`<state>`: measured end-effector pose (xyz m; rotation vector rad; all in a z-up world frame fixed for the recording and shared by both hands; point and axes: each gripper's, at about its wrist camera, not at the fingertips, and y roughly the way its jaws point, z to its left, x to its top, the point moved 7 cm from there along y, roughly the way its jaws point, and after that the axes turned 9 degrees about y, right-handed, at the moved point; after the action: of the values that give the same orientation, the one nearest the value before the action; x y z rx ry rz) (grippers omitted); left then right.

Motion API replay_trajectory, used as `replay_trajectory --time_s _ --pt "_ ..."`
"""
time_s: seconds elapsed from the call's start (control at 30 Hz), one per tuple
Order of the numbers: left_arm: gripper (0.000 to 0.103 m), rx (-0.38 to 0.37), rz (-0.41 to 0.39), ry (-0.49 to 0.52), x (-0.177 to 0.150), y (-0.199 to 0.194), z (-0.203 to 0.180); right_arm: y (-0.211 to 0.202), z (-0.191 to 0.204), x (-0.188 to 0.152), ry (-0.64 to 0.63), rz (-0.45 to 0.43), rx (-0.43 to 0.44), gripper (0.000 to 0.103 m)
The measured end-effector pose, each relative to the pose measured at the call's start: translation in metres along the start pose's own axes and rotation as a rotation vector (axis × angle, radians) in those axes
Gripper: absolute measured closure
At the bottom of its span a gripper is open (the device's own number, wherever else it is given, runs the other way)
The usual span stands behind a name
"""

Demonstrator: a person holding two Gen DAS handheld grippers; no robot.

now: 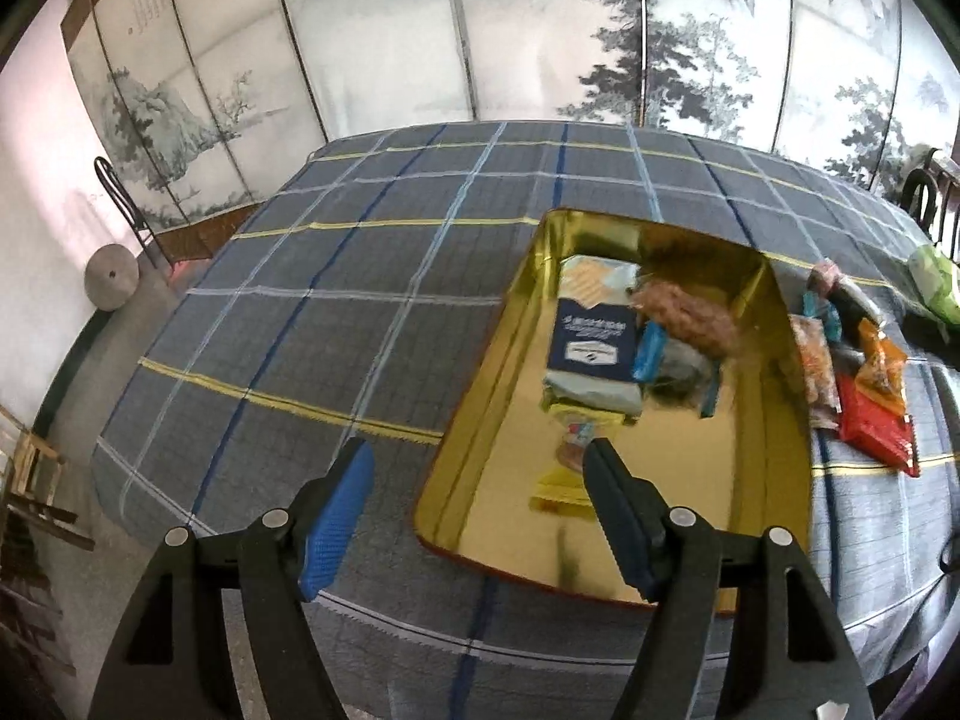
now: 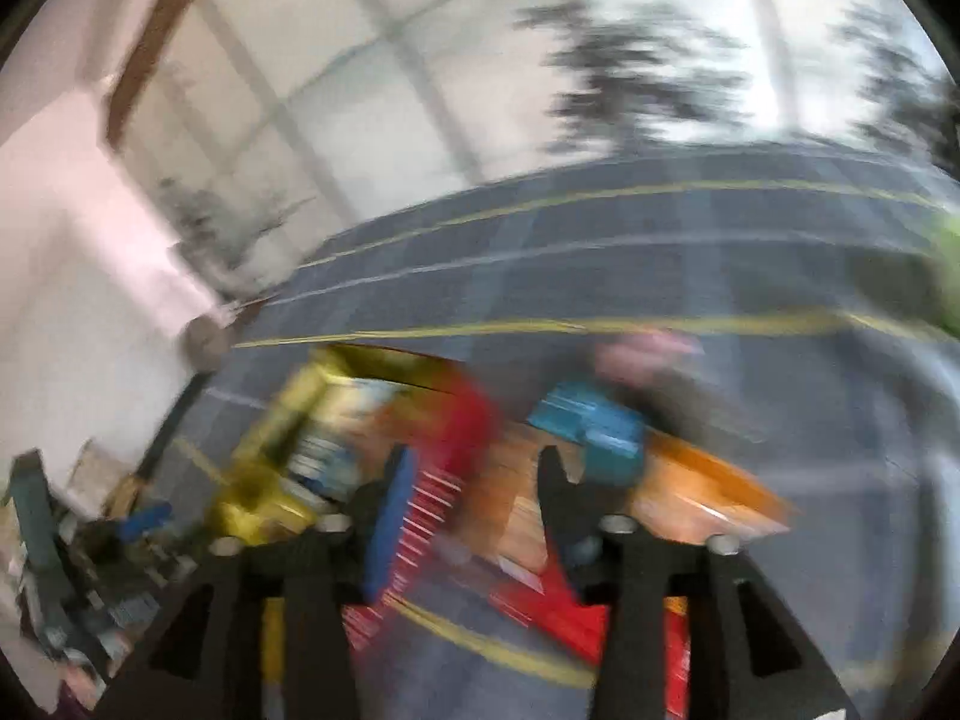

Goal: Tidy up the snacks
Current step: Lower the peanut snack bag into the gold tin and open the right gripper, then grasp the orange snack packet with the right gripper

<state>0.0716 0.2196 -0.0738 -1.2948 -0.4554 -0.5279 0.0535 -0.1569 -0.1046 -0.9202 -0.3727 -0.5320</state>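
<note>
A gold tin [image 1: 480,420] sat on the plaid tablecloth [image 1: 300,330], holding a navy packet [image 1: 591,339] and other snacks, with red and orange packets [image 1: 873,414] lying just right of it. The left gripper [image 1: 474,480] hovered open over the tin's near-left corner; the right gripper [image 2: 474,480], blurred, stood open above the loose packets, nothing between its fingers.

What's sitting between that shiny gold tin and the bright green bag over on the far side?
In the left wrist view, loose snack packets lie on the plaid tablecloth between the gold tin and the green bag: red, orange and teal ones.
</note>
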Motion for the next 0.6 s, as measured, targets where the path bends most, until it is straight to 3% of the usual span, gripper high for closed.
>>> replay_trajectory --time_s 0.07,0.2,0.3,0.6 --pt "0.034 -0.021 -0.005 0.011 0.002 -0.001 -0.010 -0.018 -0.046 -0.009 0.107 0.028 -0.059 0.046" --pt "0.033 -0.042 -0.006 0.060 0.003 -0.005 -0.033 -0.017 -0.081 -0.017 0.233 0.069 -0.084 0.046" --pt "0.033 -0.032 -0.021 0.087 0.003 -0.012 -0.039 -0.006 -0.080 -0.016 0.300 0.091 -0.027 0.046" --pt "0.032 -0.034 -0.009 0.105 0.001 -0.011 -0.046 0.048 -0.071 -0.006 0.296 0.134 -0.117 0.049"
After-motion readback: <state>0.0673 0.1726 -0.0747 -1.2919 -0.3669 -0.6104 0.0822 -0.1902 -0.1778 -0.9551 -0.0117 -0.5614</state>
